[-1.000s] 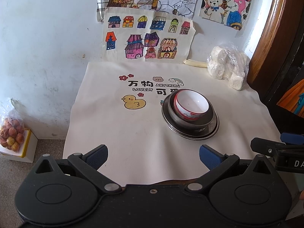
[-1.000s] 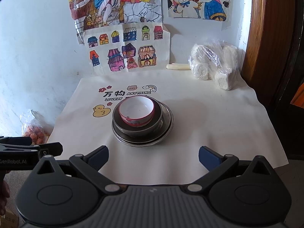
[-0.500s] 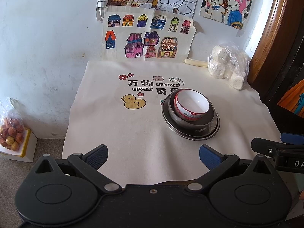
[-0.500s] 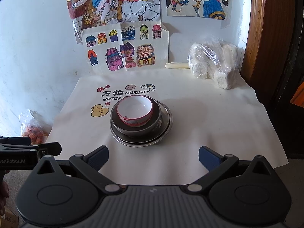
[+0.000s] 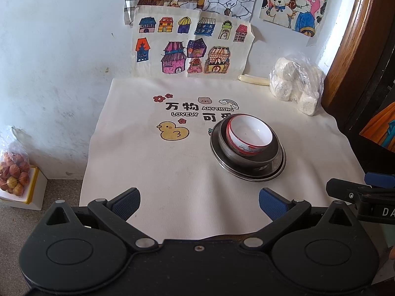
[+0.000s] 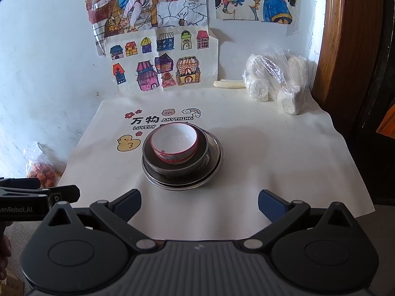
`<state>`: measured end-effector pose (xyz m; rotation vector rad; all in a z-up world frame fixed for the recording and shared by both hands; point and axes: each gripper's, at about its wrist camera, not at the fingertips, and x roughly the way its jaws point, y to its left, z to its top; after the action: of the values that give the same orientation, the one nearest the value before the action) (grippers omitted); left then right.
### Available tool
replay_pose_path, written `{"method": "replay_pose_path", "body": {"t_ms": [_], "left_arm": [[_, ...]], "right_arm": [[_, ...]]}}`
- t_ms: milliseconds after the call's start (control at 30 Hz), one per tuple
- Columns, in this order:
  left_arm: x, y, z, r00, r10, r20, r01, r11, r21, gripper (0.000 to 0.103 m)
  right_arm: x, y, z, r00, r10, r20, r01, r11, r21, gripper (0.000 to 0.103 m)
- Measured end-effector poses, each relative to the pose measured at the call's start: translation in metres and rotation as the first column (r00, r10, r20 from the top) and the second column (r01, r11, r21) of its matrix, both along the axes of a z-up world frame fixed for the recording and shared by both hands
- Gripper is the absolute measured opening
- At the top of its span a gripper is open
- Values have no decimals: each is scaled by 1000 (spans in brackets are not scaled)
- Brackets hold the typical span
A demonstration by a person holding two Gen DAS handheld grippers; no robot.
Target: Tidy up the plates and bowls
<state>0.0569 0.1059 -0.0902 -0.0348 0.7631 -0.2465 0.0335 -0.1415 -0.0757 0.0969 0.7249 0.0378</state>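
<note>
A white bowl (image 6: 174,146) sits nested in metal dishes (image 6: 182,172) mid-tabletop, unmoved over the past second. Both the left gripper (image 5: 199,203) and the right gripper (image 6: 199,203) hang wide open and empty; stacking looks finished.

Your left gripper (image 5: 199,203) sits low in the left wrist frame, jaws spread wide, blue pads facing each other with nothing between them. Your right gripper (image 6: 199,203) fills the bottom of the right wrist frame the same way, wide apart and empty. Each shows at the edge of the other's view. A bit of your hand (image 6: 5,249) appears at the lower left.
</note>
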Motion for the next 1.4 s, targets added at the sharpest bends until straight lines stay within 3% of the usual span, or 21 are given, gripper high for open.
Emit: {"method": "replay_pose_path", "body": {"t_ms": [1400], "left_arm": [[3,5,2,1000,19,2,-19,1000,3,102]], "right_arm": [[-5,4,-1,999,-34,-2,34,999,-16,103]]}}
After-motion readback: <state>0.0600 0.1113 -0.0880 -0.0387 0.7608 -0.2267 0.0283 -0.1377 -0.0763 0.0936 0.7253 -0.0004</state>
